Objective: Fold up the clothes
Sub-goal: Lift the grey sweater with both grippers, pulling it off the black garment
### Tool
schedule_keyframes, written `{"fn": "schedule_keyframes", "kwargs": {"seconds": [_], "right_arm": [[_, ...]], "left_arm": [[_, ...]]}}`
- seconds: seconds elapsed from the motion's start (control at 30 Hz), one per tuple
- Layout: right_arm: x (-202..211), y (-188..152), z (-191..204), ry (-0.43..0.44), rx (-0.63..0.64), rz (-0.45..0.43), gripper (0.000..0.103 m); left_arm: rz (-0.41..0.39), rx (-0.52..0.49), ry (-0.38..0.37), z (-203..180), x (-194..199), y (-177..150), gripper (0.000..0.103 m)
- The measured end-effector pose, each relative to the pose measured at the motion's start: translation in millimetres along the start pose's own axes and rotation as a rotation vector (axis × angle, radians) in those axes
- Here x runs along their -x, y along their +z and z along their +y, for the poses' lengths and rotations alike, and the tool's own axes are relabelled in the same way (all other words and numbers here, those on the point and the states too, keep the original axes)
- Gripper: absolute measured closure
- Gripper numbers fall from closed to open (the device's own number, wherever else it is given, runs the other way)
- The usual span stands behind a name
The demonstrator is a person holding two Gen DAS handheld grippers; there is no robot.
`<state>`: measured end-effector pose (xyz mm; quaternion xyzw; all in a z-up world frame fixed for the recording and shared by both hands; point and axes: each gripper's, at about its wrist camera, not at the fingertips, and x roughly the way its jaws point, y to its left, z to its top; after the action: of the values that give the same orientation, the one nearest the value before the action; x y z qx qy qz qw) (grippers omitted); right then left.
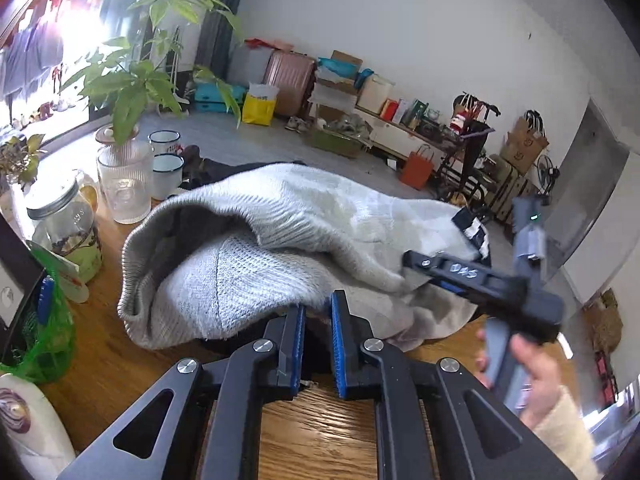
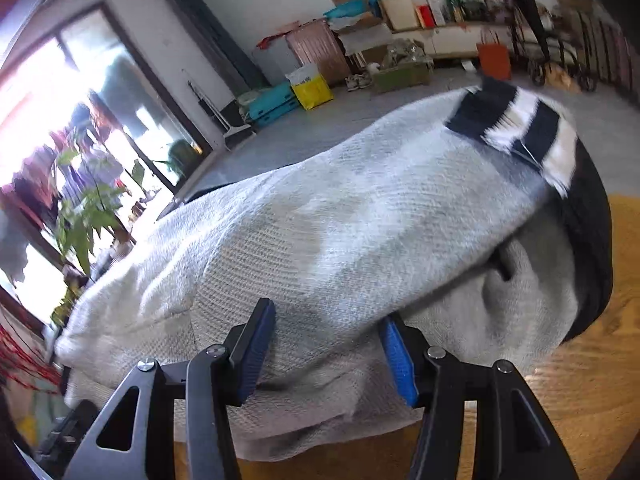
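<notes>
A light grey knit sweater (image 1: 280, 232) lies bunched on the wooden table (image 1: 320, 420), partly folded over itself, with a black-and-white striped piece (image 2: 520, 128) and dark cloth at its far right end. My left gripper (image 1: 318, 320) has its blue pads nearly together at the sweater's near hem, where a dark edge sits between them. My right gripper (image 2: 328, 344) is open, its jaws wide around a fold of the sweater (image 2: 320, 240). It also shows in the left wrist view (image 1: 460, 276), at the sweater's right side.
At the table's left stand a ribbed glass vase with a plant (image 1: 124, 184), two white enamel mugs (image 1: 166, 160), a lidded glass jar (image 1: 68, 228) and a green mesh bag (image 1: 44, 340). Boxes, a suitcase and bags line the far wall.
</notes>
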<state>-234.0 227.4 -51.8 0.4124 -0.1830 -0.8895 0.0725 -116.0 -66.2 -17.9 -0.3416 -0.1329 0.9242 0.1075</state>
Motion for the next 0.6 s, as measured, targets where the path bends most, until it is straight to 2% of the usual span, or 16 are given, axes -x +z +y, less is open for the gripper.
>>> {"fn": "schedule_keyframes", "kwargs": {"seconds": [0.07,0.2,0.27,0.3,0.33,0.37,0.43,0.6], "right_arm": [[-4,1,2,0.009,-0.011,-0.009,0.048],[-5,5,-9,0.053,-0.080,-0.033,0.075],[-4,7,-12,0.063,-0.085,-0.042,0.081],[-3,7,-14,0.067,-0.086,-0.045,0.083],[-1,7,-14,0.064,-0.082,-0.048,0.084],[3,6,-13,0.059,-0.071,-0.058,0.087],[13,8,-5,0.039,-0.034,-0.094,0.092],[42,14,18,0.004,0.047,-0.190,0.092]], "left_arm": [[0.008,-0.004,-0.008,-5,8,1,0.090],[-0.021,-0.025,-0.064,-14,36,3,0.089],[-0.045,-0.013,-0.083,-17,45,11,0.081],[-0.057,-0.004,-0.089,-16,46,12,0.058],[-0.068,0.013,-0.095,-16,45,15,0.041],[-0.074,0.028,-0.088,-15,43,16,0.019],[-0.068,0.064,-0.093,-12,34,17,0.019],[0.020,0.210,-0.156,-3,-2,18,0.019]]}}
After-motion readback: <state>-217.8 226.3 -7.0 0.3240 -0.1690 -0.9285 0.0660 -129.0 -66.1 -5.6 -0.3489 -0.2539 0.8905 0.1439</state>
